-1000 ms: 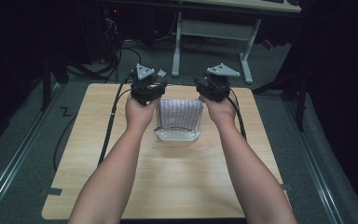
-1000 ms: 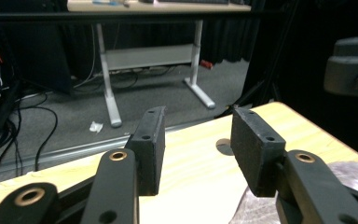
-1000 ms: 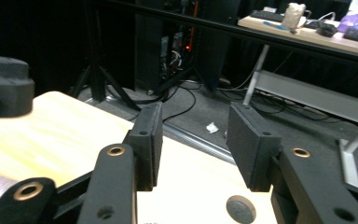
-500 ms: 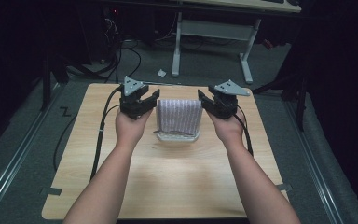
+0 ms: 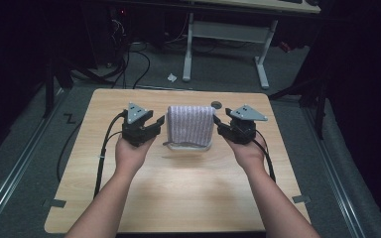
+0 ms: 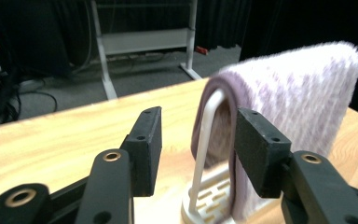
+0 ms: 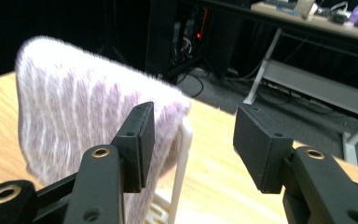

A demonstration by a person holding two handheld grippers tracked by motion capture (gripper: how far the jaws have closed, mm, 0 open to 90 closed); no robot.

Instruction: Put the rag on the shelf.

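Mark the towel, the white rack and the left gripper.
towel (image 5: pixel 190 121), high view, front face.
white rack (image 6: pixel 204 140), left gripper view, upright bar.
left gripper (image 5: pixel 155 125), high view, between fingertips.

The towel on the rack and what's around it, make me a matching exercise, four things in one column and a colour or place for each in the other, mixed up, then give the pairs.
Things:
1. towel
2. rack
3. left gripper
4. right gripper

Descriptions:
A. white, standing on the table
B. open, just left of the towel in the high view
C. purple with pale stripes, draped over the top
D. open, just right of the towel in the high view

Pairs: 1-C, 2-A, 3-B, 4-D
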